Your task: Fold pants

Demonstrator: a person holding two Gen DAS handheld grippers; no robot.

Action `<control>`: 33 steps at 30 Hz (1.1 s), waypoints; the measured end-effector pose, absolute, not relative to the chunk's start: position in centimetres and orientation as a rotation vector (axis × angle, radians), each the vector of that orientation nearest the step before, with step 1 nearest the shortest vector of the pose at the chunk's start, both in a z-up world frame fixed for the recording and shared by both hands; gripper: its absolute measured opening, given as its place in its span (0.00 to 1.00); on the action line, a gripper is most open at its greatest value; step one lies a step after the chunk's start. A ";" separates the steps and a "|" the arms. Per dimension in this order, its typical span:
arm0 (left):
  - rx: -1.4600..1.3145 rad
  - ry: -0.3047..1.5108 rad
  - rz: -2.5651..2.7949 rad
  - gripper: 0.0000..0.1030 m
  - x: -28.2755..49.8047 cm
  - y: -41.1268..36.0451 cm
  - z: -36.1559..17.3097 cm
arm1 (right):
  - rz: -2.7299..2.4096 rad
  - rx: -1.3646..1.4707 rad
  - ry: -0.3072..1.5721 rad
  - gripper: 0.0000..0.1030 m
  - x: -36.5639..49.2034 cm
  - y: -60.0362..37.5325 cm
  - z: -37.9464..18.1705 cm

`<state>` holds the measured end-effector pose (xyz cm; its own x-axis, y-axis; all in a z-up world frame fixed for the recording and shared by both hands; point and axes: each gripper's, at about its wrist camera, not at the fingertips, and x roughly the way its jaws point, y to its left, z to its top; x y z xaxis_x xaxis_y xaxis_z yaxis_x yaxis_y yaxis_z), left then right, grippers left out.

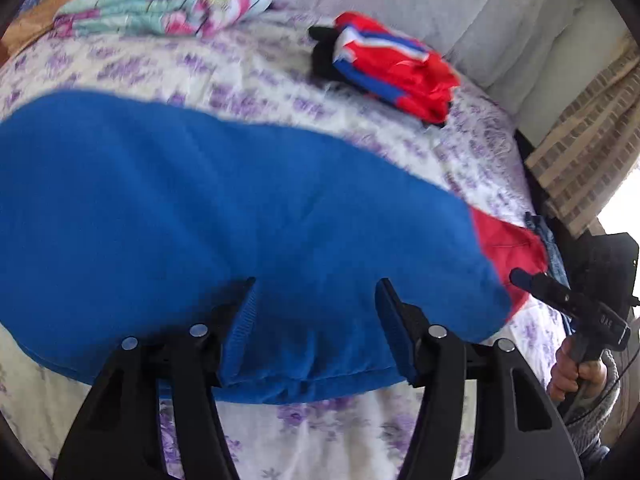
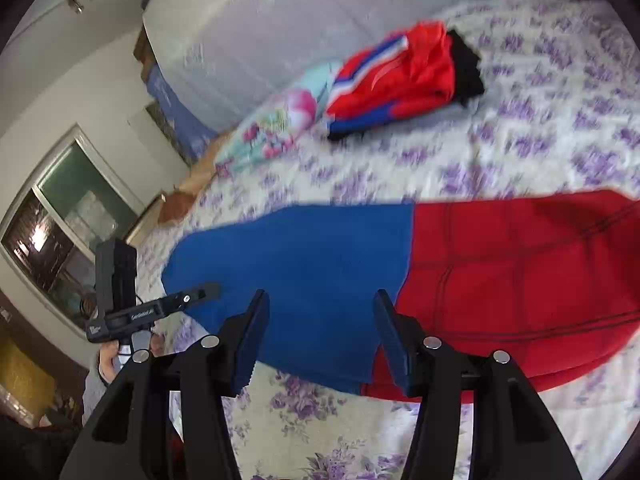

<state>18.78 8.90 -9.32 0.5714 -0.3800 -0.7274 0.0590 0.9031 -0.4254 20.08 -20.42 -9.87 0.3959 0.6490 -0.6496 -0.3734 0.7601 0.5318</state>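
So the pants [image 2: 400,280] are laid out flat across the bed's floral bedspread [image 2: 520,140], purple flowers on white. They're two-tone: one part blue, the other red with thin dark stripes, and the blue part lies over the red at the seam where they meet.

Left gripper [image 1: 316,292] has its jaws spread wide over the near edge of the blue part, the fabric running between and under the fingers, but nothing is pinched. Right gripper [image 2: 320,304] is just as wide open, sitting over the spot where blue meets red near the front edge, also holding nothing. Each one shows up at the edge of the other's view, with the person's hand on the handle.

Further back on the bed there's a bundle of red, blue and white clothes [image 1: 392,64] on top of something black, and a folded pastel floral blanket [image 1: 168,4] near the headboard. Everything's a bit motion-blurred.
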 end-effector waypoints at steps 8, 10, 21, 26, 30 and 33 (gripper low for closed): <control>-0.448 0.794 -0.308 0.62 14.4 10.9 -7.2 | 0.708 0.289 0.957 0.40 22.1 -20.1 -6.4; -0.438 0.695 -0.350 0.72 14.3 10.2 -5.8 | 0.799 0.315 0.946 0.45 24.7 -17.8 -4.9; -0.403 0.781 -0.390 0.92 17.7 6.7 -10.0 | 0.936 0.285 1.183 0.42 37.7 -5.6 -8.3; -0.387 0.789 -0.385 0.95 17.9 6.1 -10.4 | 0.967 0.198 1.218 0.41 37.9 -3.1 -9.7; -0.396 0.782 -0.390 0.95 17.9 6.2 -10.4 | 0.976 0.081 1.151 0.11 36.4 -1.6 -8.8; -0.398 0.779 -0.389 0.95 17.9 6.3 -10.4 | 0.906 -0.037 1.101 0.05 36.1 -0.5 -8.5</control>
<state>17.91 6.26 -10.43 0.6490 -0.4760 -0.5935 0.1888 0.8564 -0.4805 36.15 -0.52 -8.53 0.1444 0.6116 -0.7779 -0.6454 0.6541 0.3944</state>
